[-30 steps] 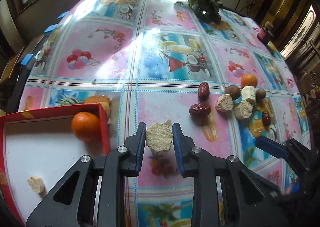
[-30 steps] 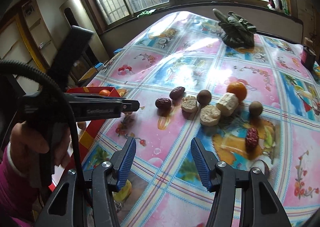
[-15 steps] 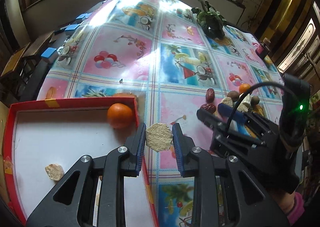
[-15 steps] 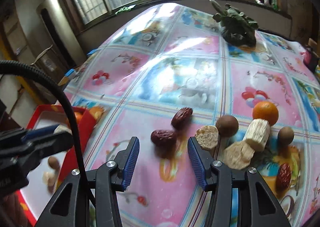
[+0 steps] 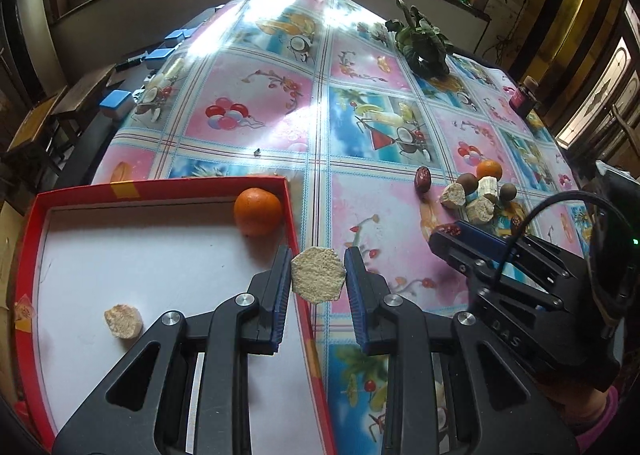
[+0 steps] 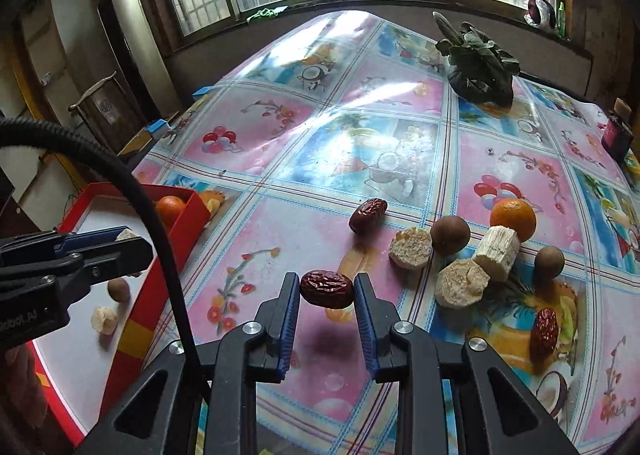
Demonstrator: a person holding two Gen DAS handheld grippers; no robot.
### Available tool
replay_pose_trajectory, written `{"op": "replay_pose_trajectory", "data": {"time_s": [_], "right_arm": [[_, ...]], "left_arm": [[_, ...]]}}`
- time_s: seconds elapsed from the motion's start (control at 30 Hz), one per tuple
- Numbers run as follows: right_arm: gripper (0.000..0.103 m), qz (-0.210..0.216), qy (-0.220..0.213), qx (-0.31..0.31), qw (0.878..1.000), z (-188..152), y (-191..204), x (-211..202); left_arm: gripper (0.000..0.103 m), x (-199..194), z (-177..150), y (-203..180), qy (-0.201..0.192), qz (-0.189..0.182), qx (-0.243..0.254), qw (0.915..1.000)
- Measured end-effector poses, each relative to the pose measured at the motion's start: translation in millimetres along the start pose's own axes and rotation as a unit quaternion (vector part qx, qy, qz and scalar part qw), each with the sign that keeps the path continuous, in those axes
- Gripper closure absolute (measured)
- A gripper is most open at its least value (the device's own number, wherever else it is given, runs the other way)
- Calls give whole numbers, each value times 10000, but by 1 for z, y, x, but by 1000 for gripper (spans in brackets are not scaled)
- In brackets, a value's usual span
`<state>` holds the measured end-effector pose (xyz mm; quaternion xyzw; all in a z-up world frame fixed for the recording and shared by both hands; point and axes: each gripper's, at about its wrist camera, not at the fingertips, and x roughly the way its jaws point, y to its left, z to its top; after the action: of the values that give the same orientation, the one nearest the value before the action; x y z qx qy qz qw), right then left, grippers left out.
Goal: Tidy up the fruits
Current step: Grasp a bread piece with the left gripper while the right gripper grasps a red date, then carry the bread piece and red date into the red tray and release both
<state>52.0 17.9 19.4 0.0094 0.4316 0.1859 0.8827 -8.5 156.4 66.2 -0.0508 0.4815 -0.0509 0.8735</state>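
Glossy plastic cloth printed with pink and blue fruit squares covers the table (image 5: 360,215). At its near left corner sits a shallow red cardboard tray with a white floor (image 5: 120,247); inside it lie a round orange (image 5: 258,211) against the far right corner and a small pale sugarcane chunk (image 5: 123,321) near the front. The left gripper (image 5: 318,275) hangs over the tray's right wall, its jaws narrowed onto a pale, fibrous, hexagon-cut sugarcane slice (image 5: 318,275). The right gripper (image 6: 327,289), raised clear of the cloth, has its jaws pinched on a wrinkled dark-red jujube (image 6: 327,289). Beyond it a loose cluster stays on the cloth: a second orange (image 6: 513,218), a white sugarcane stick (image 6: 496,253), two cut sugarcane rounds (image 6: 460,287), two brown longans (image 6: 450,234) and two more jujubes (image 6: 368,215).
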Motion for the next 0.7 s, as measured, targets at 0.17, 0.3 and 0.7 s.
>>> {"op": "replay_pose_trajectory", "data": {"time_s": [0.17, 0.3, 0.7], "right_arm": [[76, 247, -173, 13, 9995, -11, 13, -24], [76, 488, -210, -84, 9986, -17, 31, -34], [76, 920, -211, -640, 9935, -30, 92, -48]], "left_arm": [[77, -15, -13, 15, -34, 62, -134, 9999], [77, -28, -24, 35, -71, 173, -316, 9993], [77, -40, -54, 83, -116, 660, -679, 9954]]}}
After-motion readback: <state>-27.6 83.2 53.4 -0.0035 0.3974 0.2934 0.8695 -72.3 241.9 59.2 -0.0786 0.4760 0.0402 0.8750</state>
